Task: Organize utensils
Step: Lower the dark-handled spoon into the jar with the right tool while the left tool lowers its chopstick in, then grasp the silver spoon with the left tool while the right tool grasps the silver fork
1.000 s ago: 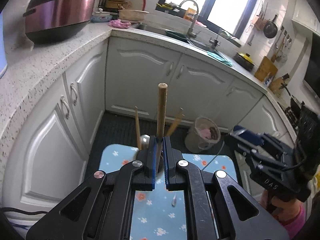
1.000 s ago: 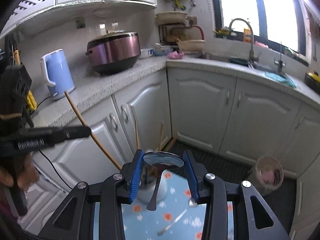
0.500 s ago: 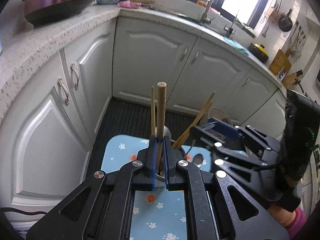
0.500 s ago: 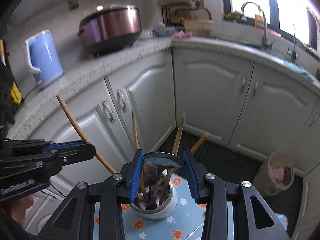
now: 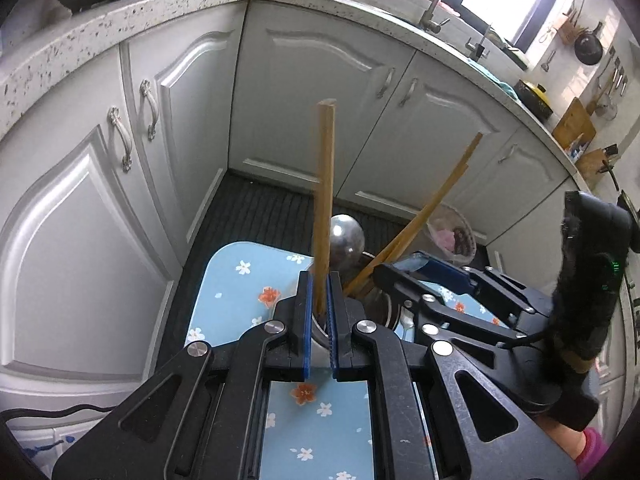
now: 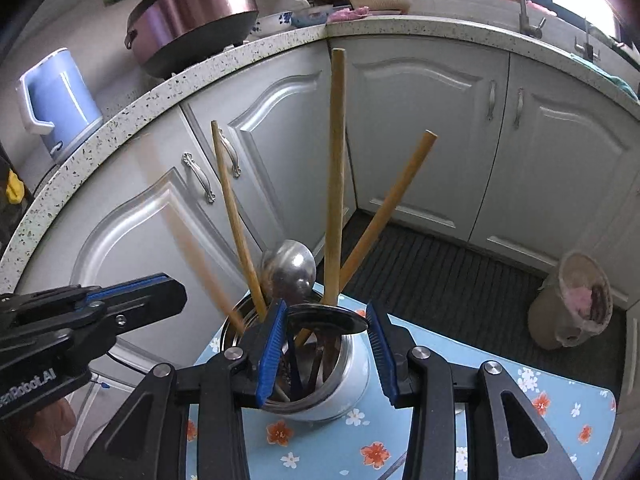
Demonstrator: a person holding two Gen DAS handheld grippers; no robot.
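Note:
A steel utensil holder stands on a blue flowered table. It holds several wooden chopsticks and an upright metal spoon. My left gripper is shut on a wooden chopstick whose lower end is down in the holder. In the right wrist view that chopstick is blurred. My right gripper is shut on a metal spoon, its bowl across the holder's mouth and its handle down inside.
White cabinet doors and a speckled counter curve behind the table. A blue kettle and a rice cooker stand on the counter. A bin sits on the dark floor mat. Another utensil lies on the table.
Both grippers have come down to the holder. The left chopstick has gone lower into it, and the right spoon has sunk with its handle inside.

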